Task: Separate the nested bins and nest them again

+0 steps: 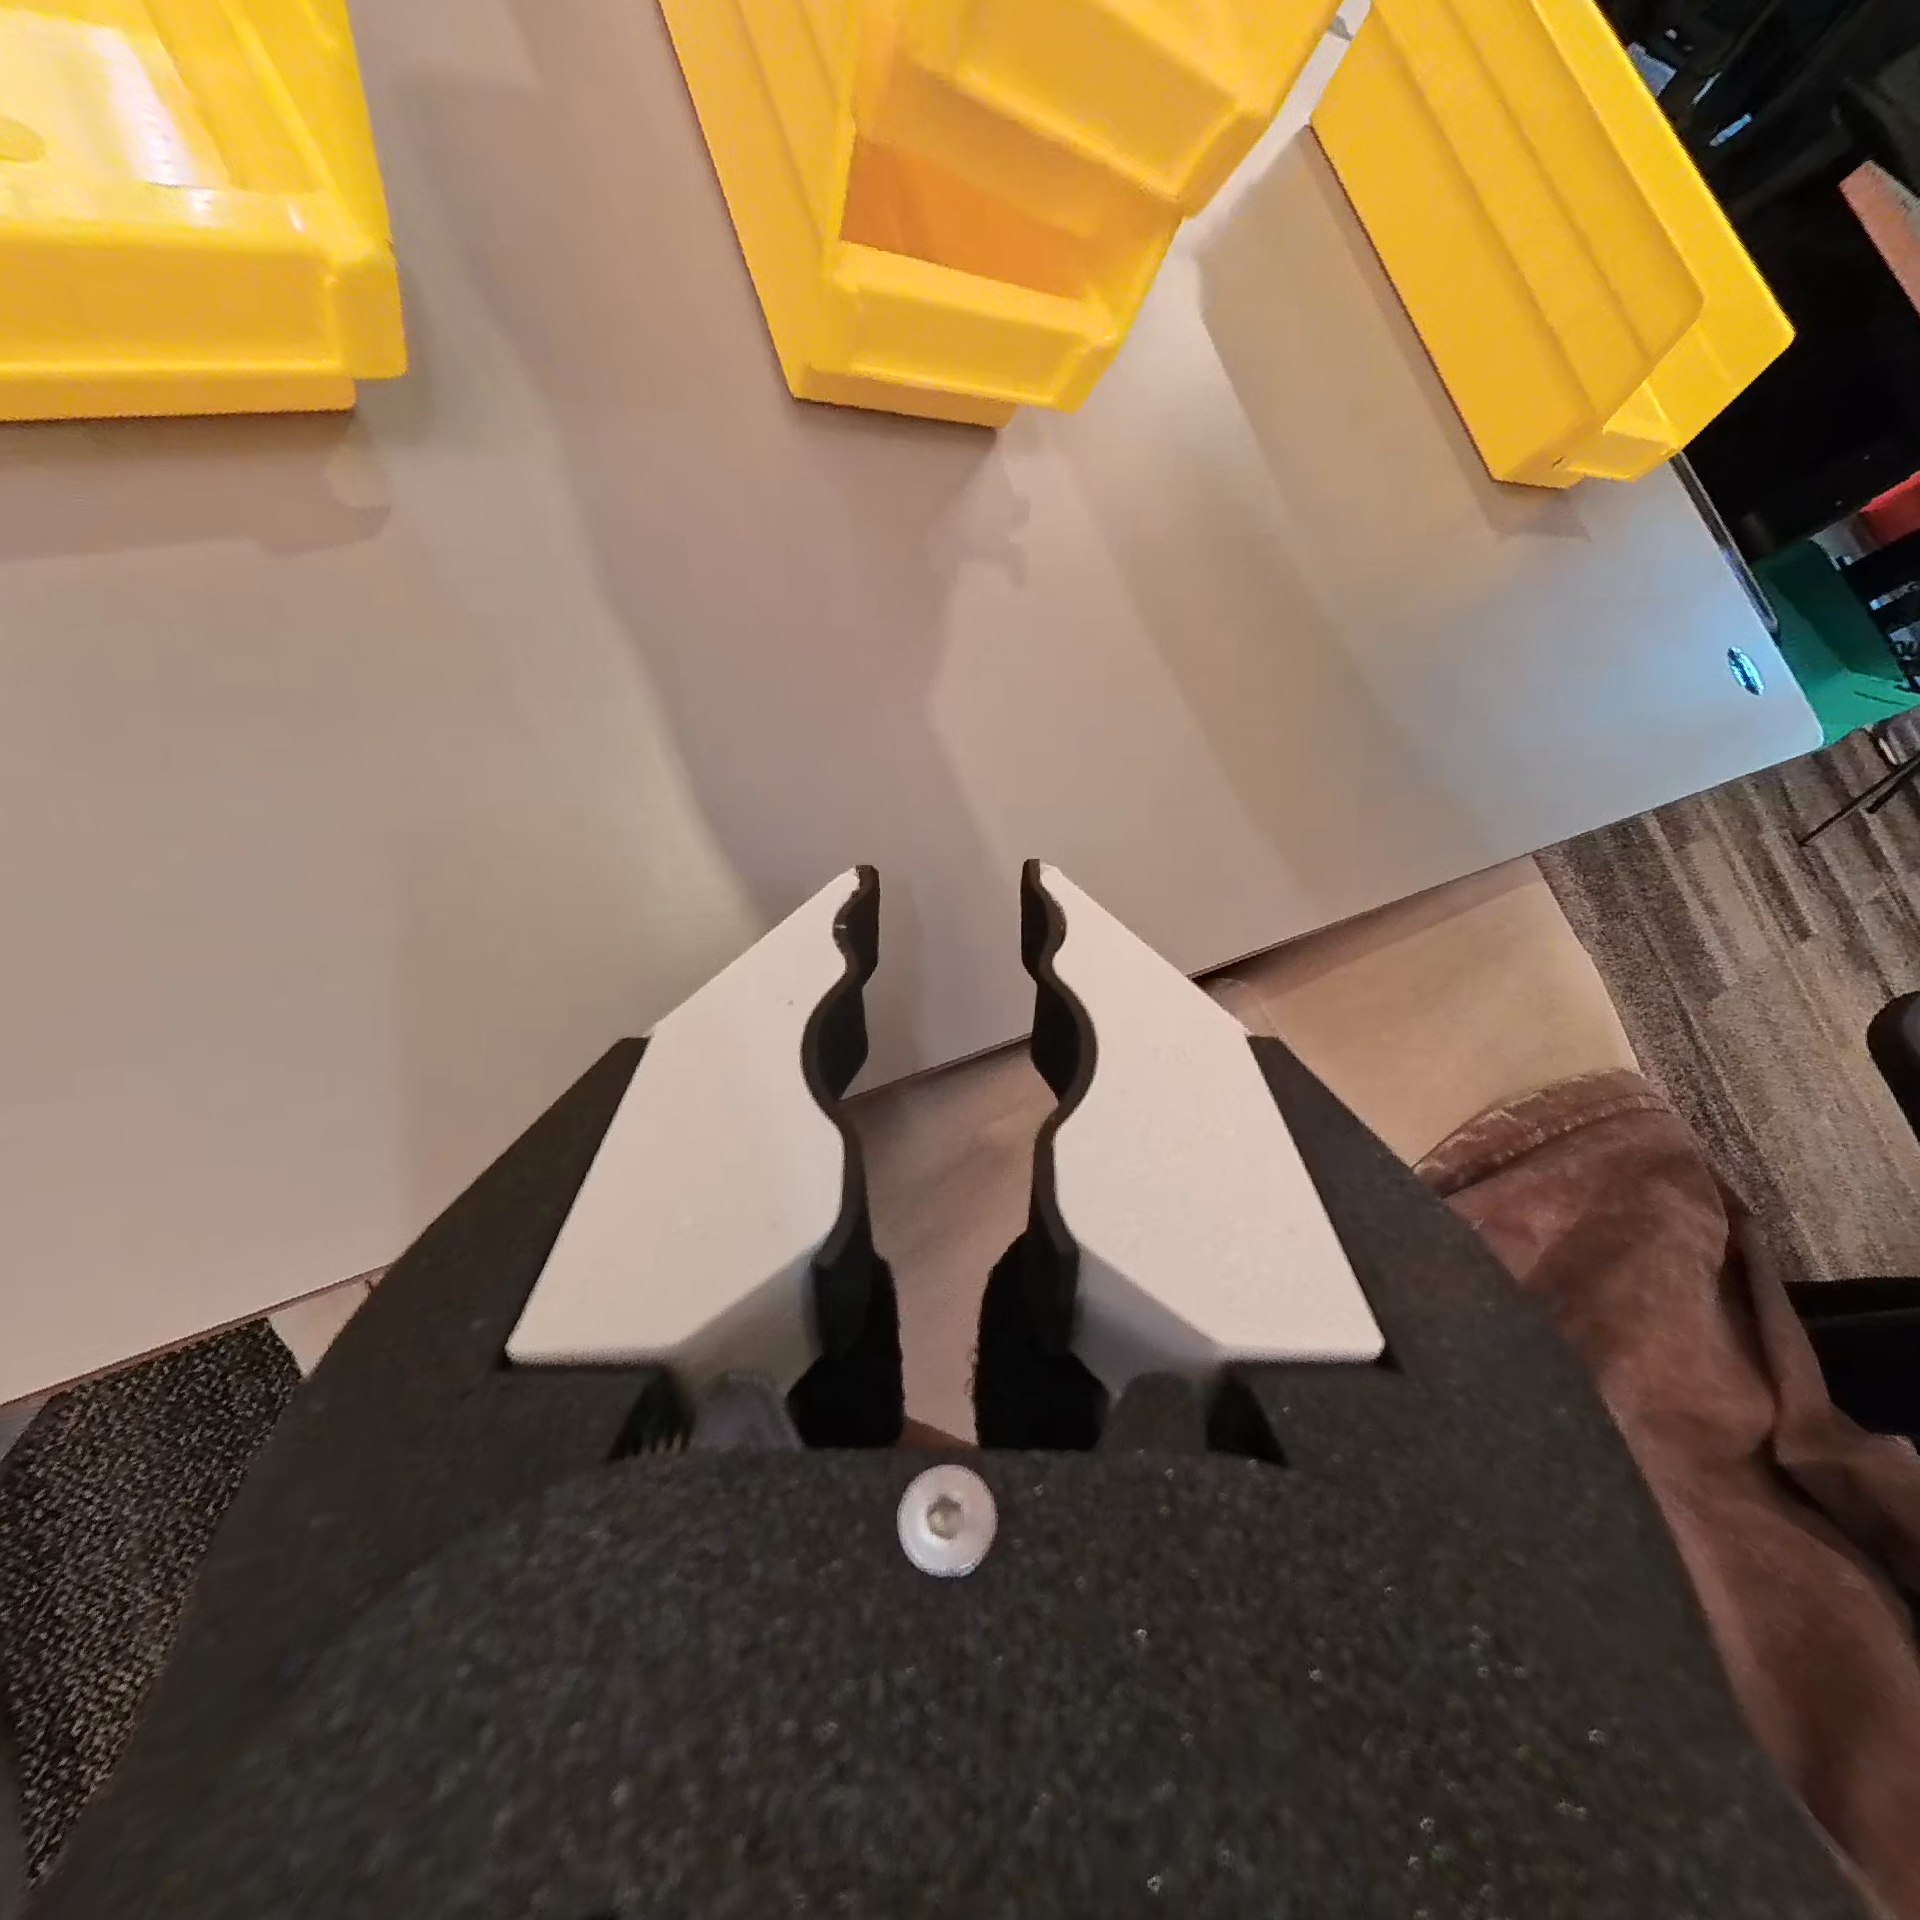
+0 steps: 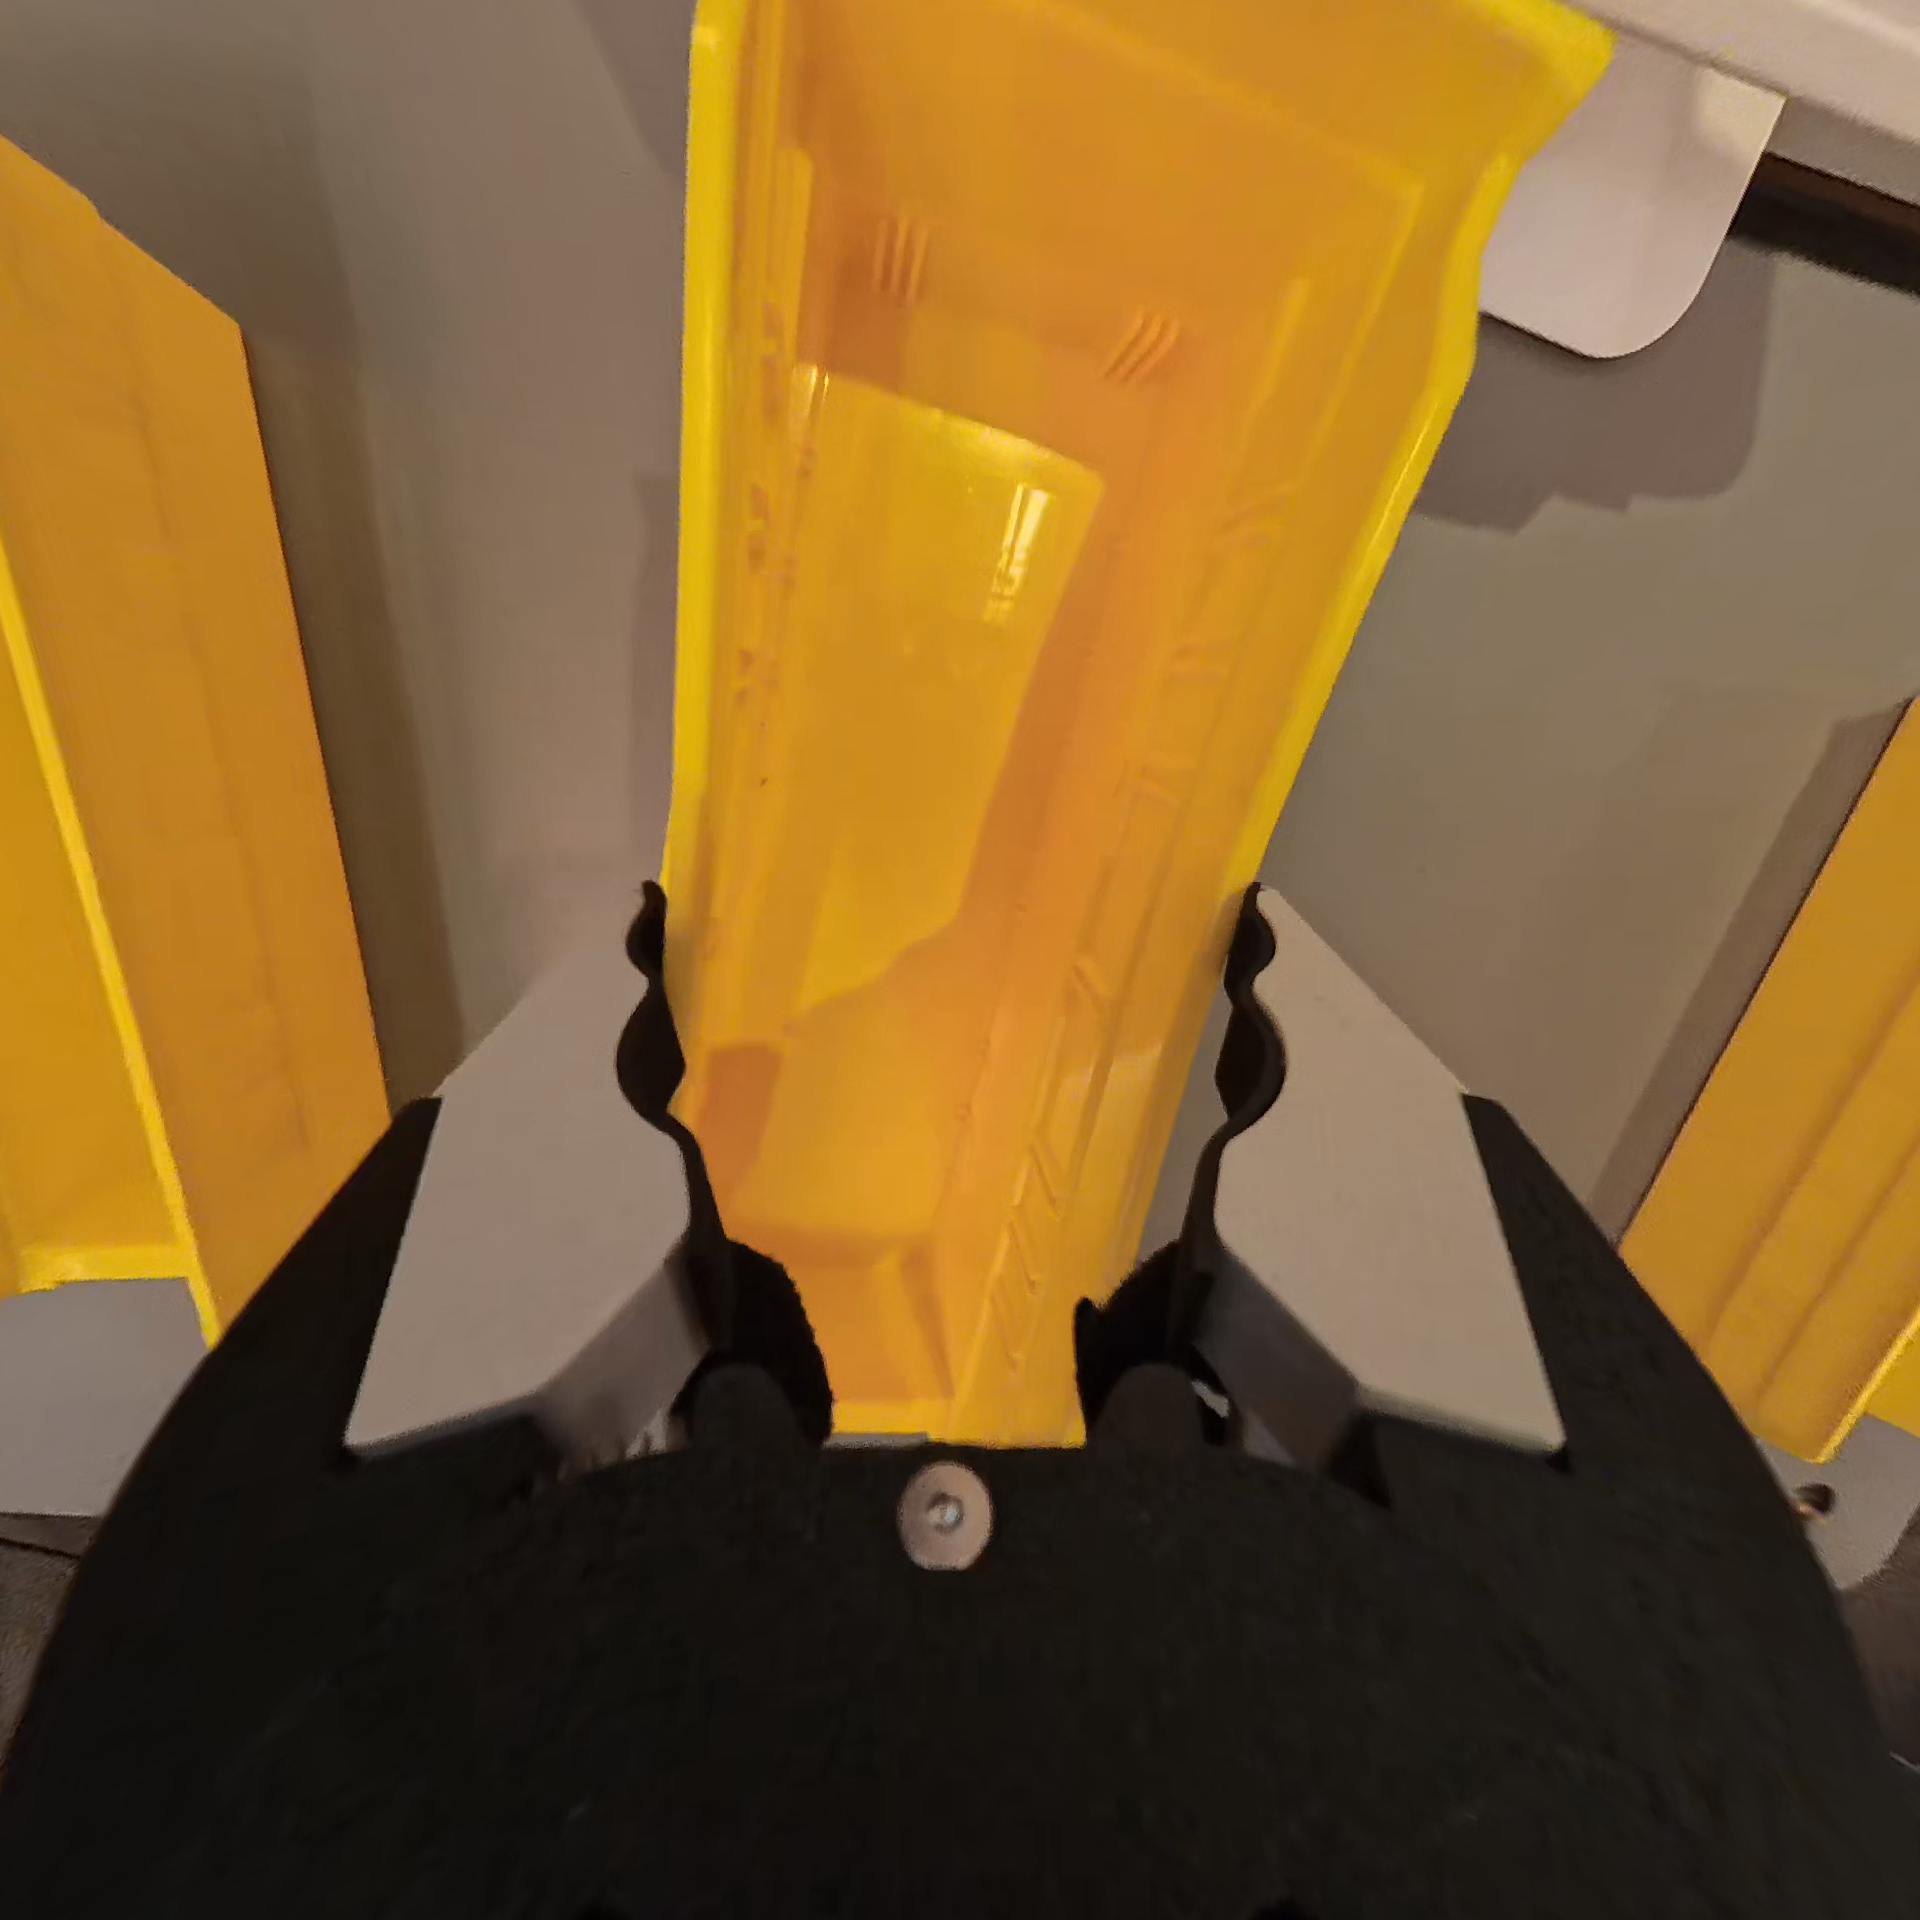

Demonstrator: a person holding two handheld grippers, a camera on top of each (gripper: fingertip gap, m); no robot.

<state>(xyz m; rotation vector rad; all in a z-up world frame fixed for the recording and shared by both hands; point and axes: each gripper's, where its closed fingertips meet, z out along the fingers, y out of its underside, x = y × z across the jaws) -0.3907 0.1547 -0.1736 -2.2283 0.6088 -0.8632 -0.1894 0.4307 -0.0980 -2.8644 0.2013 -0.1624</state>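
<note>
Your right gripper [image 2: 951,904] has a yellow bin [image 2: 1039,644] between its fingers, which stand wide on either side of the bin's near end. The pads look pressed to the walls, so I judge it held. The bin's long axis runs straight away from you toward 12 o'clock, open side facing the camera.

Your left gripper [image 1: 951,883] holds nothing. Its fingers are only slightly apart, hovering over the near edge of the grey table [image 1: 520,727].

From the left gripper, three bins lie farther off across the table: one at 10 o'clock [image 1: 177,260], a middle one at 12 o'clock [image 1: 935,312], and one at 1 o'clock [image 1: 1558,260]. The middle one appears to have a second bin [image 1: 1101,94] tilted in over it, probably the one your right gripper holds.

The right hand is nearer the work. I think the coming move depends on keeping the held bin's long axis in line with the receiving bin's.
</note>
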